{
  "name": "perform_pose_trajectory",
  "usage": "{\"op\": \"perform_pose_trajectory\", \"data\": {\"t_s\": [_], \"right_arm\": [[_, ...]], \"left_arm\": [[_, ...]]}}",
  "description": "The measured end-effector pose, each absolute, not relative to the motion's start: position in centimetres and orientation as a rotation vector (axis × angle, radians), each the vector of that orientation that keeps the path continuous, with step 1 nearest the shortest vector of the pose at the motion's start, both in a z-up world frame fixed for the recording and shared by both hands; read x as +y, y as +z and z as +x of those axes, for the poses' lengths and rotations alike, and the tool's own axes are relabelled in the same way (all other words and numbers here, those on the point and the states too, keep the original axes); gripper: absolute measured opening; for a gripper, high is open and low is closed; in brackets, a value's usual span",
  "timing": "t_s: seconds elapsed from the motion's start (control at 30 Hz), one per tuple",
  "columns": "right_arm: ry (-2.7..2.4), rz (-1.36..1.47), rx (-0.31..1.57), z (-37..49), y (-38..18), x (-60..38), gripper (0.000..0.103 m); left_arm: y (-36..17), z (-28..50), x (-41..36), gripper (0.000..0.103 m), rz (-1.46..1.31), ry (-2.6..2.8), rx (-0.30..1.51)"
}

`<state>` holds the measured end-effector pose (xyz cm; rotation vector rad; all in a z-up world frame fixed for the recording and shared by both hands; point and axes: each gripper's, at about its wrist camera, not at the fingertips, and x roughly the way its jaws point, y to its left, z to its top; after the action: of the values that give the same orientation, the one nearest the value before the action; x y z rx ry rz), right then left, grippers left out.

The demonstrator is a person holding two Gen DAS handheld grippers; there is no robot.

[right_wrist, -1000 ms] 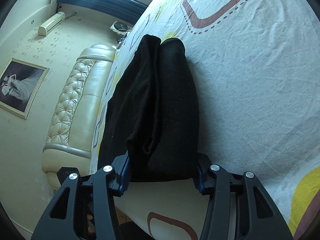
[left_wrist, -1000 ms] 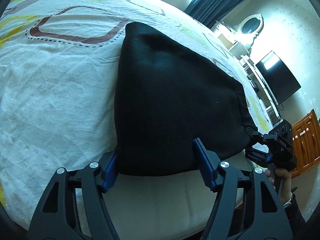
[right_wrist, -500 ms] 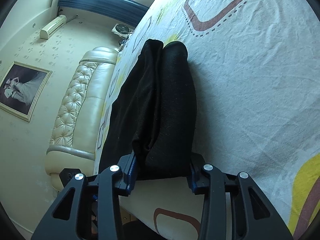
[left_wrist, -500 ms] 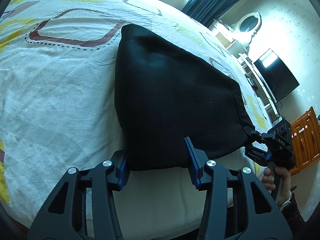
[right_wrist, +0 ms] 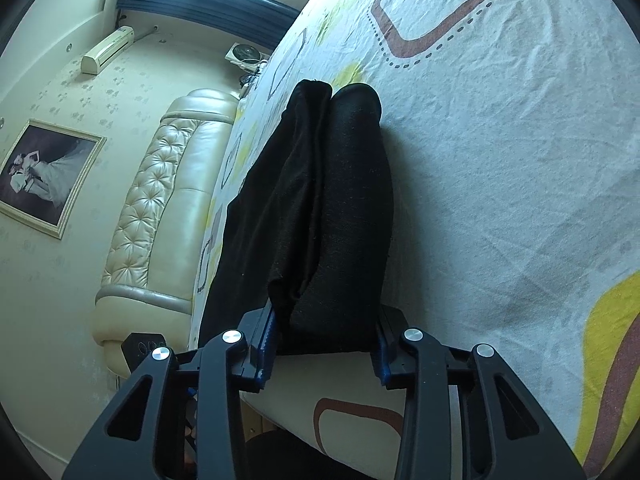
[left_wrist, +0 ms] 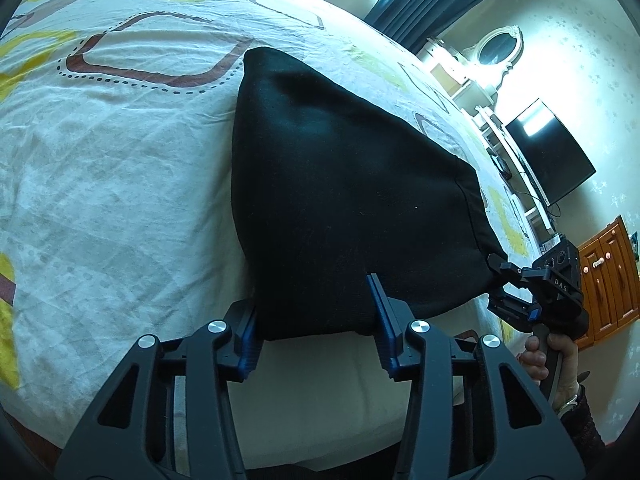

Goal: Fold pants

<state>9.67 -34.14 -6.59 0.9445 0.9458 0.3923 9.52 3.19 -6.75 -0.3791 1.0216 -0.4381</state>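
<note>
The black pants (left_wrist: 344,200) lie folded on the patterned bedsheet (left_wrist: 100,184), near the bed's front edge. My left gripper (left_wrist: 314,320) has its blue-padded jaws closed in on the near left corner of the pants. My right gripper (right_wrist: 324,336) grips the thick folded layers of the pants (right_wrist: 332,208) at the other near corner. The right gripper also shows in the left wrist view (left_wrist: 508,280), at the right corner of the fabric, held by a hand.
The bed's front edge runs just under both grippers. A padded cream headboard (right_wrist: 160,200) is at the left in the right wrist view. A TV (left_wrist: 548,152), a dresser mirror (left_wrist: 500,44) and a wooden cabinet (left_wrist: 608,276) stand beyond the bed.
Both grippers' jaws have narrowed onto the near edge of the pants, bunching the fabric between them. The pants have stayed in place on the bed.
</note>
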Motion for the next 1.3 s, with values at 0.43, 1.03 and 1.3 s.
{"op": "perform_pose_trajectory", "data": {"t_s": [0.43, 1.03, 1.3], "right_arm": [[0.399, 0.952, 0.975, 8.1, -6.7, -33.8, 0.039], [0.217, 0.750, 1.015, 4.9, -4.5, -32.9, 0.077], [0.078, 0.448, 1.031, 2.0, -3.5, -29.9, 0.078]], "left_arm": [[-6.6, 7.9, 3.3, 0.045, -0.369, -0.439, 1.036], [-7.0, 6.1, 3.4, 0.100, -0.308, -0.211, 1.026], [-4.9, 2.1, 2.9, 0.100, -0.220, -0.086, 0.989]]}}
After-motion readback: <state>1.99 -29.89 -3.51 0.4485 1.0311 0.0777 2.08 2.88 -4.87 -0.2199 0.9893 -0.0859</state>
